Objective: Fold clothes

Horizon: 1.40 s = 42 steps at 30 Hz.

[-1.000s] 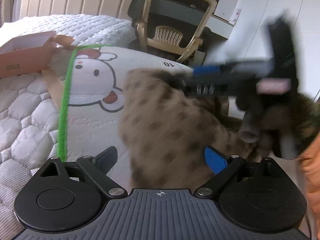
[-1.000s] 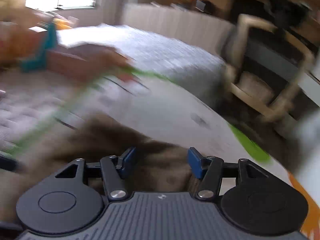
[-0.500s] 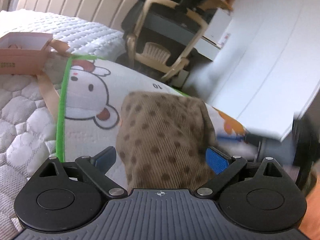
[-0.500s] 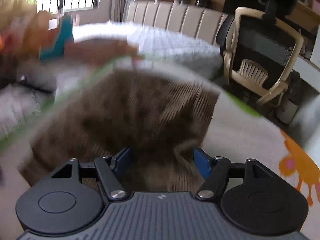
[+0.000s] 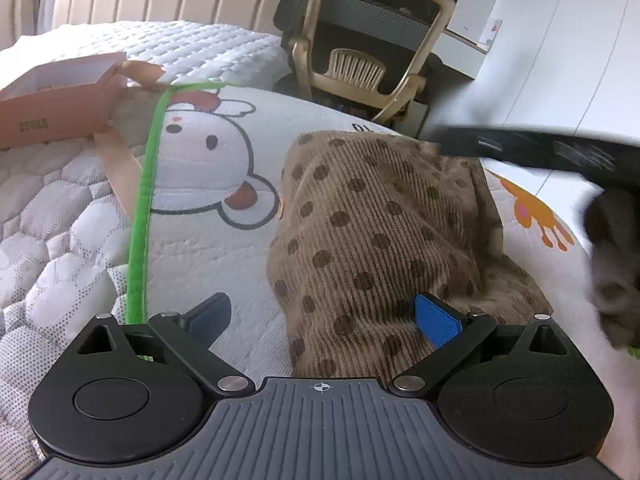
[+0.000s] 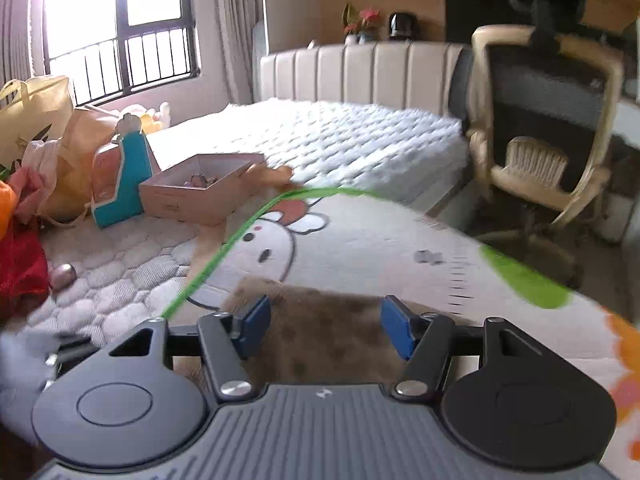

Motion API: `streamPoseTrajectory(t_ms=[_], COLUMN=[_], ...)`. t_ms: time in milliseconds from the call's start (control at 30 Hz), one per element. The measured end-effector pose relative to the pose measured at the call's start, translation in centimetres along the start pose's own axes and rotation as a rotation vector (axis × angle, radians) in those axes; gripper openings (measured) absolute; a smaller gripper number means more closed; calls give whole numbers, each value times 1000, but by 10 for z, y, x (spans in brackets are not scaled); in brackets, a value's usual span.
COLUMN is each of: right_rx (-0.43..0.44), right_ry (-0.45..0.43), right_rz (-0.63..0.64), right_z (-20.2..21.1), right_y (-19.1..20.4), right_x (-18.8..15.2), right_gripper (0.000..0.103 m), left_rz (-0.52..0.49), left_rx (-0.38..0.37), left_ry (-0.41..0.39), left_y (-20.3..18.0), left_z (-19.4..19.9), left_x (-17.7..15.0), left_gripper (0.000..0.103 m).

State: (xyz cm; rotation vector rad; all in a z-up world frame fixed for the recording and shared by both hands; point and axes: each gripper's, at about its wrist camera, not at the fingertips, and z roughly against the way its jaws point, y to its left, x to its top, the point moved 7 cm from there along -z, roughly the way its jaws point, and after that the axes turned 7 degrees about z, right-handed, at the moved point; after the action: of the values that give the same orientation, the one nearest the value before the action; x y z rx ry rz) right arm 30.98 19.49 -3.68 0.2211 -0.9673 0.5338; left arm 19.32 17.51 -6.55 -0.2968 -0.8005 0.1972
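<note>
Left wrist view: brown dotted corduroy garment [image 5: 384, 240] lying folded in a soft mound on the cartoon play mat [image 5: 224, 168], toward the mat's edge nearest the office chair [image 5: 372, 40]. Left gripper [image 5: 324, 316] open, one pad over bare mat, the other over cloth, nothing pinched. Right wrist view: right gripper [image 6: 324, 324] open above the garment's near edge, jaws just narrowed a little, nothing clamped. Best handled by lowering both grippers to matching corners, pinching a single layer, then carrying the fold over evenly. Pink box [image 6: 200, 192] well clear at the mat's far corner.
</note>
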Motion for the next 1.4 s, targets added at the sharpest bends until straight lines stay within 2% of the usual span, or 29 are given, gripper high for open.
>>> streamPoseTrajectory(t_ms=[100, 167, 300, 400, 467, 567, 667, 733, 833, 867, 1000, 1167, 1233, 1300, 1400], right_rx=[-18, -40, -118, -199, -207, -230, -268, -237, -124, -92, -56, -38, -45, -52, -43], right_ry=[68, 87, 70, 132, 191, 186, 174, 123, 37, 33, 119, 130, 136, 146, 167], right_rz=[34, 29, 0, 9, -17, -26, 42, 44, 45, 57, 104, 4, 16, 26, 31], right_z=[-37, -44, -16, -13, -19, -14, 2, 26, 62, 70, 69, 71, 73, 77, 81], right_y=[4, -1, -29, -52, -61, -66, -64, -55, -32, -22, 4, -4, -4, -5, -8], right_x=[-14, -23, -18, -35, -57, -71, -70, -65, -59, -61, -93, -115, -118, -120, -120], right_gripper=[66, 68, 68, 68, 68, 69, 69, 69, 69, 69, 69, 72, 75, 75, 75], left_rz=[8, 16, 19, 40, 67, 98, 111, 86, 63, 61, 37, 35, 39, 64, 159], left_rx=[-3, -10, -29, -43, -55, -72, -66, -41, -25, -21, -11, -30, -38, -69, -189], left_ry=[0, -2, 0, 3, -2, -33, -13, 2, 15, 15, 13, 9, -1, 1, 36], left_y=[0, 1, 3, 3, 3, 3, 2, 0, -2, -2, -2, 1, 3, 6, 12], left_z=[5, 9, 11, 6, 6, 10, 3, -4, -11, -12, -12, -3, 2, 3, -8], left_x=[-1, -1, -1, 2, 7, 18, 20, 17, 13, 13, 11, 14, 17, 21, 23], left_gripper=[100, 100, 100, 100, 100, 100, 100, 100, 101, 101, 101, 100, 100, 100, 100])
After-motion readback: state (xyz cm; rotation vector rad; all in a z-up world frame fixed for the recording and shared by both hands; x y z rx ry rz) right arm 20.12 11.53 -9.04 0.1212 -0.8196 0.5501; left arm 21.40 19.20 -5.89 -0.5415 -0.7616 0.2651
